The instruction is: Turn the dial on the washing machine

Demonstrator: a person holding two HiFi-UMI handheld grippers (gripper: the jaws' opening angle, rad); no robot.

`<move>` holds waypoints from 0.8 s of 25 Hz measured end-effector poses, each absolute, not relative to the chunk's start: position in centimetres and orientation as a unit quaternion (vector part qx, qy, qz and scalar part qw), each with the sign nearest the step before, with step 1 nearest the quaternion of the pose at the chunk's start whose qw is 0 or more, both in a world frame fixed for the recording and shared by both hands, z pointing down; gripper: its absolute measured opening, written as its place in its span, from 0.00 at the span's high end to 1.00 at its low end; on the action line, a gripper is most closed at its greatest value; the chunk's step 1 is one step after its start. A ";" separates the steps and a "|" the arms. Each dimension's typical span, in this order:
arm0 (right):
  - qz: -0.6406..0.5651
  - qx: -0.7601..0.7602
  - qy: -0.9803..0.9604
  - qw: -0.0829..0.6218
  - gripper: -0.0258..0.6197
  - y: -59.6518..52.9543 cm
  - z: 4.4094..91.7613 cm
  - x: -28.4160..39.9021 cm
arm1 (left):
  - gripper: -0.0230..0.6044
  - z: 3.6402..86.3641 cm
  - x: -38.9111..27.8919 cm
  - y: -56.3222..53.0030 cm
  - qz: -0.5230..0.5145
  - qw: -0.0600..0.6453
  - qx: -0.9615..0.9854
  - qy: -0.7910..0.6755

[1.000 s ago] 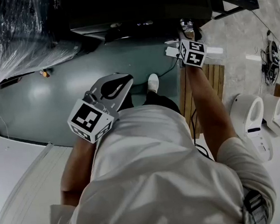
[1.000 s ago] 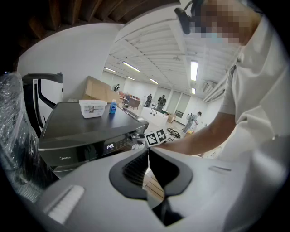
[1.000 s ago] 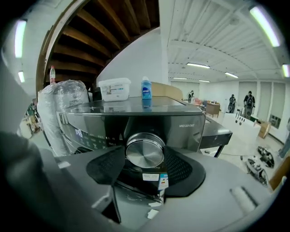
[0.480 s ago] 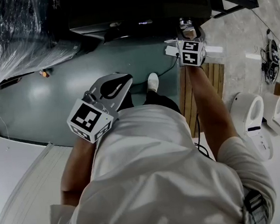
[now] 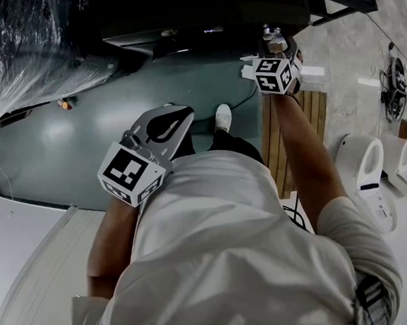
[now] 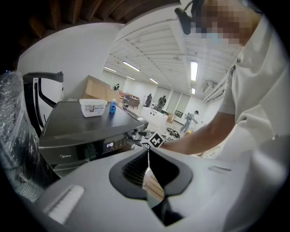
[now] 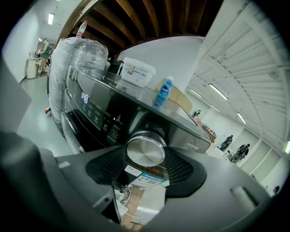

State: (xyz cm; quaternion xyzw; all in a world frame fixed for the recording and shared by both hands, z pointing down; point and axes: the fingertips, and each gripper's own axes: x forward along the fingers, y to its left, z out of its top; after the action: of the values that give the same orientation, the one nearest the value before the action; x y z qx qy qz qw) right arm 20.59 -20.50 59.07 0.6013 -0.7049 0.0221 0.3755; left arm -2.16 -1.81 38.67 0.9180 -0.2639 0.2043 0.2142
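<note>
Right gripper at the silver dial, which sits at the right end of the dark control panel of the washing machine. Likely failure: the smooth metal rim slips under the pads if the roll outruns the grip, or an off-axis twist levers the gripper off the shallow knob. Its fingers stand wide, one on each side of the dial's rim and apparently pressed against it. Left gripper, held back near the body, has its fingers closed tip to tip on nothing.
</note>
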 end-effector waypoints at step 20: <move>0.171 0.634 -0.721 0.224 0.55 -20.8 57.9 21.4 | 0.87 38.5 -2.6 -1.8 0.201 0.214 0.917 -0.271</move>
State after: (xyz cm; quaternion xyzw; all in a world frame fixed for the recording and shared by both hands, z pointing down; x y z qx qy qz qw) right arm 21.40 -20.85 57.89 0.6336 -0.7207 0.1706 0.2239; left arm -2.55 -1.78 38.54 0.9166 -0.2710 0.2011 0.2142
